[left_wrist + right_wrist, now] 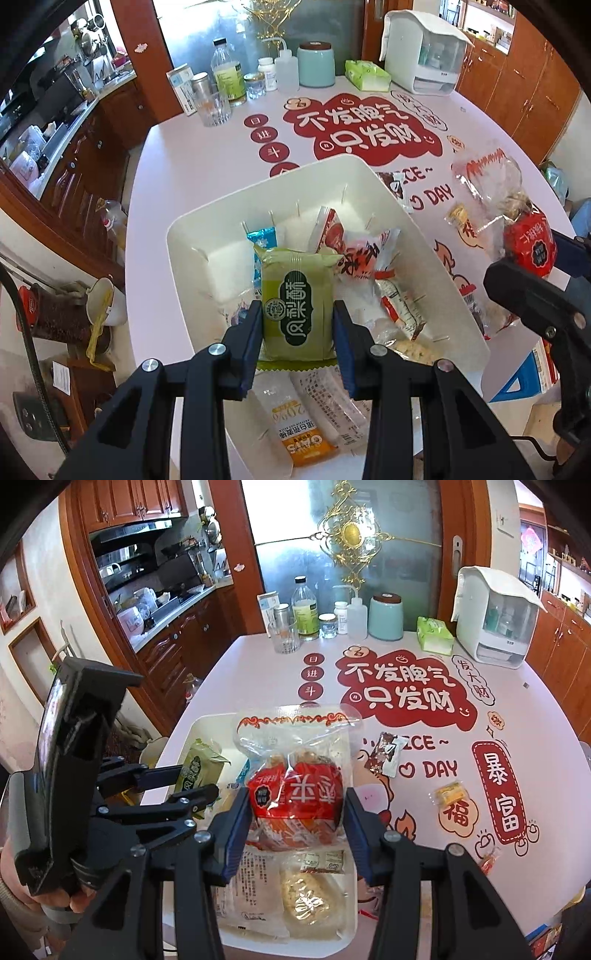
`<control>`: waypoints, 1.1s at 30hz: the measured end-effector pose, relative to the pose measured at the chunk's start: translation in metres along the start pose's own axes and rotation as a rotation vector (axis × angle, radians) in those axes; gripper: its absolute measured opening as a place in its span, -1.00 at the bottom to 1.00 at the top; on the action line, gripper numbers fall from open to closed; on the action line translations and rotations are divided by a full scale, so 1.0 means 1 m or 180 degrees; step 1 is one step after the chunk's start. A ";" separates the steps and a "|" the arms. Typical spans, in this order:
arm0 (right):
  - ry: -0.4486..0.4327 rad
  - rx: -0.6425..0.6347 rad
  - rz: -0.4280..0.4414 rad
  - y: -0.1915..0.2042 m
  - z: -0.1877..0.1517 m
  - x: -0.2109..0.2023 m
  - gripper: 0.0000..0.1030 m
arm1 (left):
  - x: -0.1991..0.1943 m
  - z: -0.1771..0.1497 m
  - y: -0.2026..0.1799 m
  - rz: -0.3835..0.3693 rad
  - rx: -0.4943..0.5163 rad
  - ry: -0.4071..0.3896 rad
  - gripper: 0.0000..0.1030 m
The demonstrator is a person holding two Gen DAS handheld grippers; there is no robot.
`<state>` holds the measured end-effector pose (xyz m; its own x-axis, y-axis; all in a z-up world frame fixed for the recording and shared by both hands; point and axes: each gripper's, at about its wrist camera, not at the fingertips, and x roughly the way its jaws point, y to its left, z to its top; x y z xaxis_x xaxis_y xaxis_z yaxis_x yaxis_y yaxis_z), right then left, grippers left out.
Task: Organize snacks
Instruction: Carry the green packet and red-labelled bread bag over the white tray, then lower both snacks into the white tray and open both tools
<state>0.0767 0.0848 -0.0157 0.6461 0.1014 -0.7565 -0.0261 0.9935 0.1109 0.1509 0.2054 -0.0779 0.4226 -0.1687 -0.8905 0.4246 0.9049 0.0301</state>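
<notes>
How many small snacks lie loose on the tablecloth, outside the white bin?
3: a brown packet near the bin, a yellow packet right of it, an orange candy at the near edge. The held bag may hide others.

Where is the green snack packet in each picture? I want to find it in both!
Left wrist view: the green snack packet sits low in the middle, pinched between the left tongs, over the white bin.
Right wrist view: the same packet is at the left, held by the other tongs.
Shared landmark: the big red cloud sticker on the table.
</notes>
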 end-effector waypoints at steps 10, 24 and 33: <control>0.0164 -0.0042 0.0005 0.003 -0.002 0.009 -0.02 | 0.012 -0.002 -0.002 -0.0001 -0.0002 0.0100 -0.33; 0.0203 -0.0125 -0.0030 0.009 -0.006 0.008 0.19 | 0.006 -0.007 0.003 0.0231 -0.0115 -0.0005 0.51; 0.0191 -0.0096 -0.0034 0.006 -0.008 0.007 0.19 | 0.006 -0.009 0.001 0.0229 -0.0134 0.0024 0.51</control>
<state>0.0749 0.0923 -0.0251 0.5996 0.0927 -0.7949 -0.0430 0.9956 0.0836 0.1466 0.2093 -0.0874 0.4448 -0.0998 -0.8901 0.3593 0.9302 0.0753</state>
